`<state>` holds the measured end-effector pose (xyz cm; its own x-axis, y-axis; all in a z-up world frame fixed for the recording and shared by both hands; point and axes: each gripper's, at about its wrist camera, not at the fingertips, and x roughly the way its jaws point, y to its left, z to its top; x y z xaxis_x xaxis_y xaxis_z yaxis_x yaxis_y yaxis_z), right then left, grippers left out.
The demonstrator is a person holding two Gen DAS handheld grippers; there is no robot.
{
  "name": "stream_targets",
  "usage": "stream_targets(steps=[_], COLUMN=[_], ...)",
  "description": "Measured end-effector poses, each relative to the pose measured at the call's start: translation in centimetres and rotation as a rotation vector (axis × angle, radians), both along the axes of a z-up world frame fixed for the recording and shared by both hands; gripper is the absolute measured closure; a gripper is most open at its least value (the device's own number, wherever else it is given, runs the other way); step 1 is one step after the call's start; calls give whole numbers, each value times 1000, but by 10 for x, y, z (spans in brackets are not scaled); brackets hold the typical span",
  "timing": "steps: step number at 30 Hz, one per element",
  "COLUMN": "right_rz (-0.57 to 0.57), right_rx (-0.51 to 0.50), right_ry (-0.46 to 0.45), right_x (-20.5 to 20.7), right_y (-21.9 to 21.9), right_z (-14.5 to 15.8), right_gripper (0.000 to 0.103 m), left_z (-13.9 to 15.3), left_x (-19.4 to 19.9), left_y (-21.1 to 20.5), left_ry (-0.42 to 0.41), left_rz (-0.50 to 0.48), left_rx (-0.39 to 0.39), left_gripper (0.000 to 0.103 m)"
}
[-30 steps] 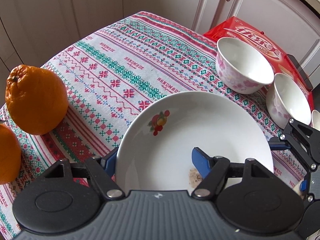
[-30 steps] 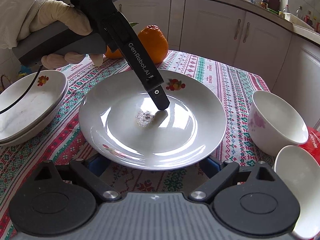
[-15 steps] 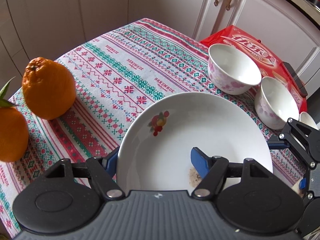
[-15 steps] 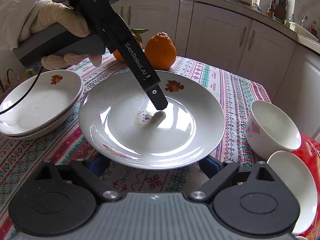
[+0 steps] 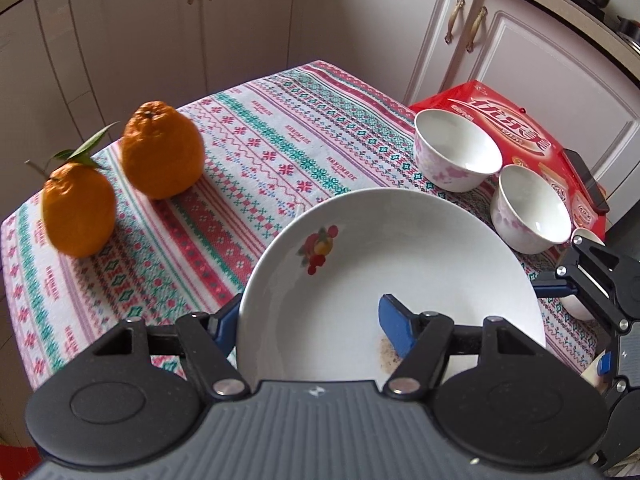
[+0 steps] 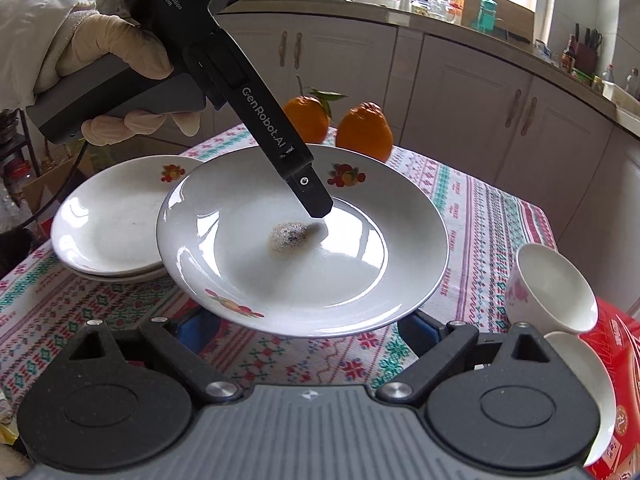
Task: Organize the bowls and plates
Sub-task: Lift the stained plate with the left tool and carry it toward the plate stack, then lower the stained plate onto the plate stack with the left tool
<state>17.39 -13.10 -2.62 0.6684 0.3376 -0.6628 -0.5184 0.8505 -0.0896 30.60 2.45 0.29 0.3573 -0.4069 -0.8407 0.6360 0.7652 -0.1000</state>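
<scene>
Now the left tongs (image 5: pixel 312 326) have the white plate (image 5: pixel 400 264) by its near rim, one blue pad on top inside the dish, the other under the edge; the jaws have just been closing onto it. That plate, with its fruit motif and a speckled smear of residue (image 6: pixel 289 236) in the middle, hangs tilted above the patterned tablecloth (image 5: pixel 256 168), lifted clear of the surface. In the right wrist view a gloved hand (image 6: pixel 100 60) carries those left tongs down into the dish. The right tongs (image 6: pixel 308 328) stand wide apart, their blue pads below the plate's near edge; whether they touch it I cannot tell. Left of the plate in that view sits a stack of matching plates (image 6: pixel 112 224), the lifted rim overlapping it. Beyond the plate, two oranges (image 5: pixel 160 152) rest on the cloth. To the plate's right, two pink-flowered bowls (image 5: pixel 456 152) stand side by side against a red box (image 5: pixel 516 124).
</scene>
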Motion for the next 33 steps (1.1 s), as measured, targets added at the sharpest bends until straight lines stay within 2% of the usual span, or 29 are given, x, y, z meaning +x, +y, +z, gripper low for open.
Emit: stream_targets(steps=[14,24,33], right_rz=[134,207,231], right_rx=[13,-2,-28], right_ry=[-6,16,28], right_x=[-19,-27,-27], right_y=[43,67,80], right_z=[10,6,0], right_gripper=[6,6,6], left_z=[14,1,-15], left_x=[-41,-60,-63], left_y=[66,104,123], left_ry=[-29,-11,18], left_rz=[134,223,259], left_rx=[-10,-35,-55], left_gripper=[34,34,34])
